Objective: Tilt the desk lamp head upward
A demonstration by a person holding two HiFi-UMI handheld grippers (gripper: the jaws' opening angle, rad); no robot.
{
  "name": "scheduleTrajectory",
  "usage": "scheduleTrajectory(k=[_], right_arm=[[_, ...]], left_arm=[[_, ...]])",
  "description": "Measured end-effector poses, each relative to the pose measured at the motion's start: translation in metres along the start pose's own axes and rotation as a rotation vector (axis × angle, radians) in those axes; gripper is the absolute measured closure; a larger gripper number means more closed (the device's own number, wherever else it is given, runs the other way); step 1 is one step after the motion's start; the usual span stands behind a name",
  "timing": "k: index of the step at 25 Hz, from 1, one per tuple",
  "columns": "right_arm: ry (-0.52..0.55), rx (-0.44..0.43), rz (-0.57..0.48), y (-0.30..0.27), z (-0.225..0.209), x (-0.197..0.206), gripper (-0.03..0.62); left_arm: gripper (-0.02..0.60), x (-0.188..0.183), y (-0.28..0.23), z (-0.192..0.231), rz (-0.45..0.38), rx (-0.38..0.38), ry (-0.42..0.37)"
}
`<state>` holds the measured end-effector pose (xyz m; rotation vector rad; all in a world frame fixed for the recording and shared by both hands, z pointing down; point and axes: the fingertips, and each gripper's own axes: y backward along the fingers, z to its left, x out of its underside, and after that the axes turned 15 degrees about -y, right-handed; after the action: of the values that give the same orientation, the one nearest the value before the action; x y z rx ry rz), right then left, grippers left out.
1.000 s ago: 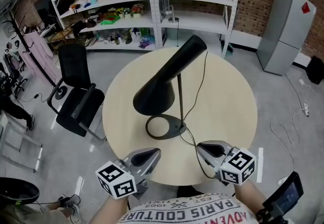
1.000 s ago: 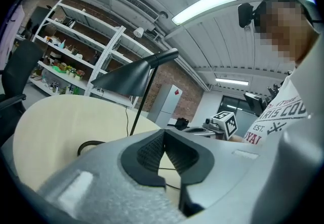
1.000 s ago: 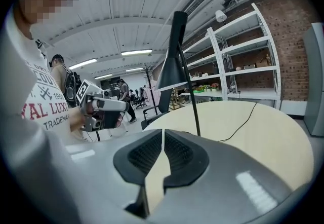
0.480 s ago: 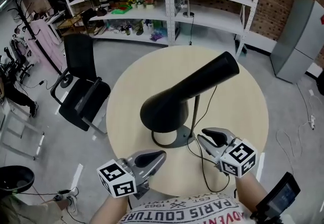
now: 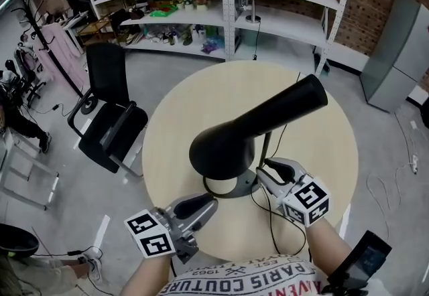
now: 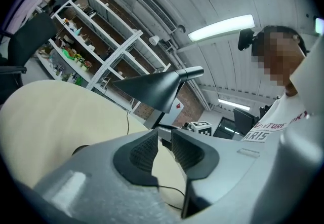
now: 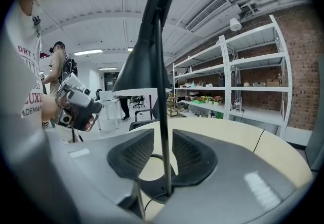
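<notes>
**Both grippers part-open at the foot of the lamp, nothing clamped**

Your right gripper point(image 7: 163, 139) has its jaws a little apart. The thin black lamp stem point(image 7: 161, 91) stands upright in the line of that gap, with light showing on both sides of it, so neither ribbed pad touches it. Whether the stem sits fully between the pads or just past their tips cannot be told. Your left gripper point(image 6: 163, 139) is parted by a narrow slot and has nothing in it.

The black desk lamp stands on the round pale wooden table point(image 5: 174, 127), near the edge closest to you. Its black conical head point(image 5: 255, 127) is tilted. From the head view its long axis runs on a diagonal, with the wide shade mouth low and towards your left and the narrow tail end raised, away from you and to your right. In the right gripper view the mouth faces downward and the slim end rises towards the ceiling. The flat black ring-shaped base point(image 5: 231, 187) lies under the shade mouth, and the thin black cord point(image 5: 271, 221) trails from it towards the table's near edge.

Your right gripper reaches in from the lower right, with its tips just beside the stem above the base and its marker cube point(image 5: 306, 202) behind them. Your left gripper hangs over the table's near rim and points up and to the right at the base, close to it but apart. Both of your forearms enter from the bottom edge.
</notes>
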<state>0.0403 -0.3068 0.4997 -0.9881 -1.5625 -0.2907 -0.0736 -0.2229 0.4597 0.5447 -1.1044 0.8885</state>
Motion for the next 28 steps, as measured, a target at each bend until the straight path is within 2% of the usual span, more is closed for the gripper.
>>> scheduleTrajectory(k=[5, 8, 12, 17, 21, 28], right_arm=[[0.010, 0.007, -0.020, -0.006, -0.003, 0.001, 0.503], [0.020, 0.009, -0.024, -0.009, -0.004, 0.002, 0.535], [0.043, 0.007, -0.024, -0.008, -0.003, 0.001, 0.542], [0.057, 0.010, -0.013, -0.011, -0.005, 0.003, 0.545], [0.071, 0.012, 0.004, -0.011, -0.005, 0.004, 0.545], [0.073, 0.022, 0.000, -0.011, -0.004, 0.006, 0.546]], left_arm=[[0.461, -0.010, 0.003, 0.012, -0.051, -0.032, 0.038], [0.429, -0.014, 0.001, 0.018, -0.087, -0.007, 0.100], [0.393, -0.027, -0.002, 0.024, -0.155, 0.045, 0.204], [0.393, -0.032, -0.008, 0.038, -0.221, 0.075, 0.333], [0.395, -0.033, -0.012, 0.042, -0.288, 0.122, 0.482], [0.399, -0.034, -0.016, 0.048, -0.357, 0.158, 0.599]])
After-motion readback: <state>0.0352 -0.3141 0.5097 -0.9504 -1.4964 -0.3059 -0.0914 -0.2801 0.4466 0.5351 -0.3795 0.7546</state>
